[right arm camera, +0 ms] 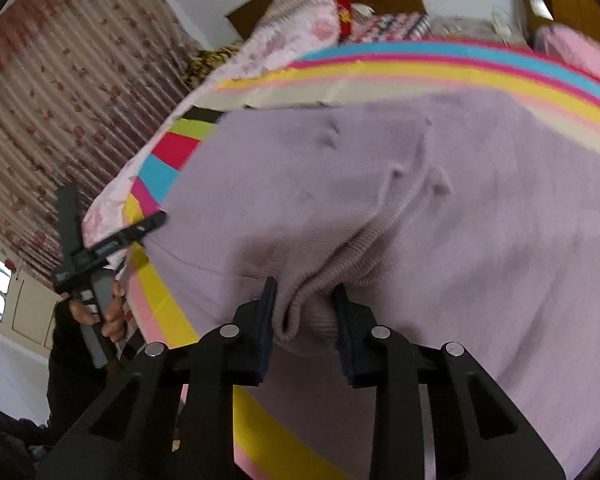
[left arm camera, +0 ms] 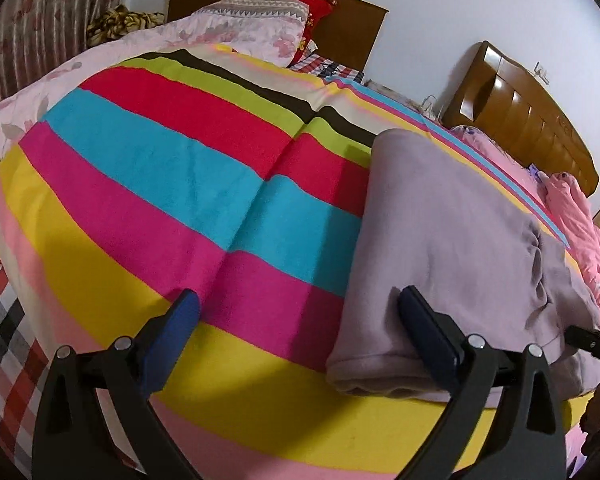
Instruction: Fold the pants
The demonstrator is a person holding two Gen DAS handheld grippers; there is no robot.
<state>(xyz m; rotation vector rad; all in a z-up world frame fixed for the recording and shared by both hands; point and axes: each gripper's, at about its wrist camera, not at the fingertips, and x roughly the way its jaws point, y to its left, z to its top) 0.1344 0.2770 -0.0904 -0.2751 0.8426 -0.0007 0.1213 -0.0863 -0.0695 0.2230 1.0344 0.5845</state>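
While the soft lilac knitted pants (right arm camera: 380, 208) lie folded on a fleecy blanket with broad stripes of yellow, magenta, turquoise, red and lime (left arm camera: 172, 200) spread over the bed, the right tongs (right arm camera: 305, 312) pinch a bunched ribbed fold at the near edge of the garment, their dark pads pressed in on either side of it. The left tongs (left arm camera: 300, 312) stand spread wide, one blue-padded finger over the bare blanket, the other over the folded near corner of the pants, nothing caught between them. The fabric looks thick and fuzzy, with a rounded doubled edge at the near fold and small puckers across its top. In the right wrist view a hand (right arm camera: 108, 312) grips the handle of the left tool. Behind, a pale pink floral quilt (left arm camera: 228, 32) is heaped near a brown wooden headboard (left arm camera: 364, 20), and a pink flowered curtain (right arm camera: 60, 100) hangs in pleats.
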